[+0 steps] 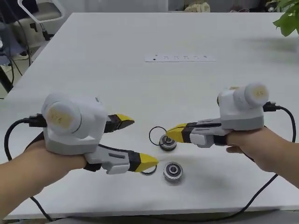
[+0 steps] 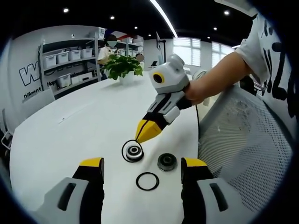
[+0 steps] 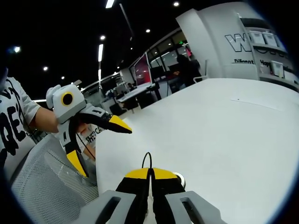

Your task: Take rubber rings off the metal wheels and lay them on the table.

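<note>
Head view: the left gripper [image 1: 136, 141] holds its jaws spread wide with nothing between them. The right gripper [image 1: 175, 133] has its jaws pressed together on a rubber ring [image 1: 150, 136], whose black loop stands out just beyond the yellow tips. The metal wheel [image 1: 167, 143] sits directly under those tips on the white surface [image 1: 140, 84]. A second wheel [image 1: 173, 171] lies just beside the lower left jaw, and a loose ring [image 1: 148, 172] lies flat, half hidden beneath that jaw's tip.

Left gripper view: the loose ring [image 2: 137, 181] lies between the open jaws, just ahead of them. The second wheel [image 2: 167, 162] is beyond it, toward the right-hand jaw. Farther ahead, the right gripper [image 2: 145, 133] touches the metal wheel [image 2: 134, 151], with the rubber ring [image 2: 124, 152] looped around it.

Right gripper view: the jaws are closed on the rubber ring [image 3: 145, 161], a thin black loop rising between the tips. The metal wheel [image 3: 180, 178] peeks out beside them, and the left gripper [image 3: 103, 148] gapes off to the side.
</note>
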The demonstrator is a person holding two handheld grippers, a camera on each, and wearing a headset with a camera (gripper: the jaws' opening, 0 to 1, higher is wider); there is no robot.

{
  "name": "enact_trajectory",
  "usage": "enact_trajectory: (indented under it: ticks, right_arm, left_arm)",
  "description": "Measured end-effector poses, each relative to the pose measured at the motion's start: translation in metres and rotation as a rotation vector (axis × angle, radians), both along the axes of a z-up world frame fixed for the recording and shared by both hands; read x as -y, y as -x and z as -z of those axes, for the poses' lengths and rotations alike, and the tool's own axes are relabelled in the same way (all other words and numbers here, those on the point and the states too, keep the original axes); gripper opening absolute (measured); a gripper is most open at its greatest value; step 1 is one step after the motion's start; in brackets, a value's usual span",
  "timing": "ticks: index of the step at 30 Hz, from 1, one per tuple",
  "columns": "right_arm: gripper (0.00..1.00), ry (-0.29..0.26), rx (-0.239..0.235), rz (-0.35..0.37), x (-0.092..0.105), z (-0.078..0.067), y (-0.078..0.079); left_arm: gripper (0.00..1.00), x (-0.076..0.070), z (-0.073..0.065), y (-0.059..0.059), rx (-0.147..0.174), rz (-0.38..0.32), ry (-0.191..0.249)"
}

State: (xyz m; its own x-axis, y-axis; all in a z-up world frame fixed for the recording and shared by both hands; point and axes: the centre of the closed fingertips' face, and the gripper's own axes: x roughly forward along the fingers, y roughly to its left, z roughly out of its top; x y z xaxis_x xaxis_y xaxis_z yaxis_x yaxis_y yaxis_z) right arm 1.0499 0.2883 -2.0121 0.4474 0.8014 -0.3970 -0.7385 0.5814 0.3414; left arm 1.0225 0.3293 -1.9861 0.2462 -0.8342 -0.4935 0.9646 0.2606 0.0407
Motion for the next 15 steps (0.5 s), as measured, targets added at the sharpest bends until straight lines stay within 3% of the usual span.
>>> enact_trajectory:
  ticks: [3,8,15]
  right_arm:
    - [0.00,-0.004,-0.002,-0.007,-0.003,-0.001,0.001]
    - [0.00,-0.008,-0.008,-0.021,-0.008,-0.001,0.005]
    - [0.00,-0.005,-0.018,-0.039,-0.014,0.001,0.010]
  left_arm:
    - [0.69,-0.004,-0.002,0.001,-0.004,-0.009,0.008]
    - [0.72,-0.012,-0.001,0.002,0.018,-0.018,-0.006]
    - [0.75,-0.018,-0.003,0.005,0.011,-0.037,0.009]
